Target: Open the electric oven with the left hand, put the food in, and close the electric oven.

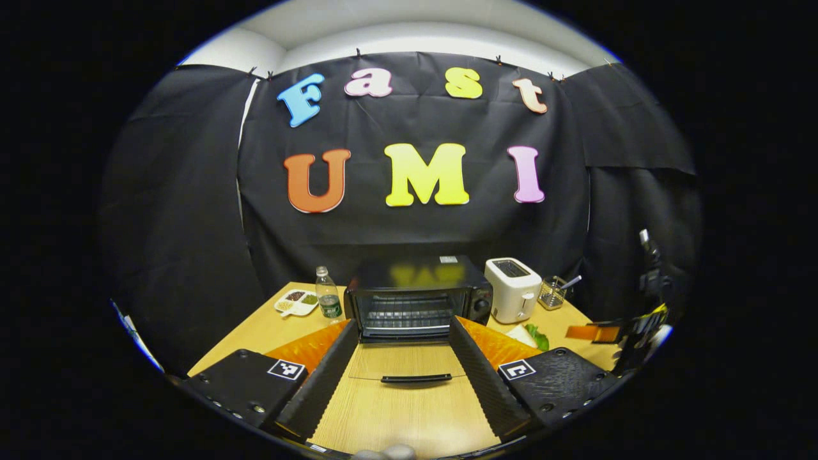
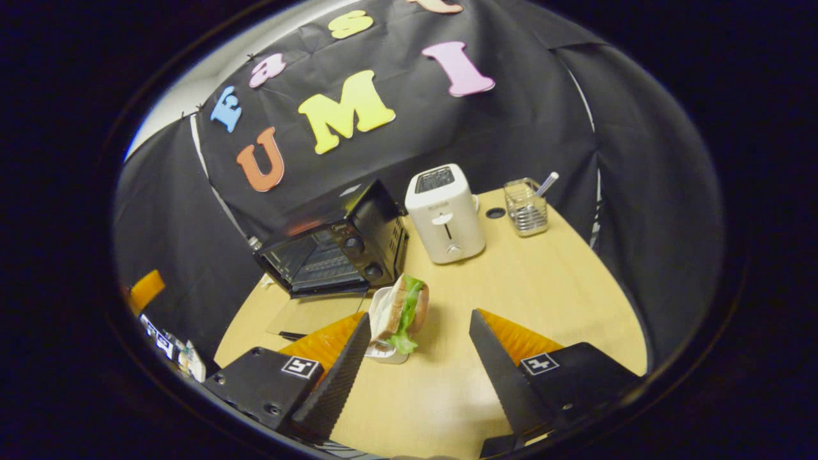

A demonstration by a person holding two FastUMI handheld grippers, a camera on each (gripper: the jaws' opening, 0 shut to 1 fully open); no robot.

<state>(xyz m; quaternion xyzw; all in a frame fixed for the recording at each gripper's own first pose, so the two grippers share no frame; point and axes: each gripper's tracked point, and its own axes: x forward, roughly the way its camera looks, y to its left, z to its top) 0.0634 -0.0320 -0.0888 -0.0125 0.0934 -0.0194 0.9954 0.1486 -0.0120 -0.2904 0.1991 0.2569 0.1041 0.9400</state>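
Hovering low over the bench [image 2: 549,281], the right claw [image 2: 418,358] has its fingers spread well apart and grips nothing; its left finger [image 2: 339,374] stands just beside, perhaps touching, the small white plate [image 2: 378,313] that carries the sandwich [image 2: 402,310]. The sandwich stands on edge, bread slices upright with green lettuce hanging out at the bottom and top. By the look of it, it is light, soft and loosely stacked: a hard squeeze would crush the bread and push the filling out, and a slack one would let the layers slide. The safer hold seems to be across the two bread faces, mid-height, with gentle pressure, or on the plate rim if the plate goes in too.

The left claw [image 1: 401,364] is likewise parted and empty, held back from the electric oven [image 1: 418,297], looking straight into it. The oven door [image 1: 402,369] lies folded down flat on the bench between the fingers, its dark handle [image 1: 415,379] nearest the claw, and the wire rack [image 1: 404,316] inside is bare. So the opening appears done and the food is not yet in.

Further out stand a white toaster [image 2: 444,214], a wire cup with a utensil [image 2: 527,207], a water bottle [image 1: 328,295] and a small dish of snacks [image 1: 296,301].
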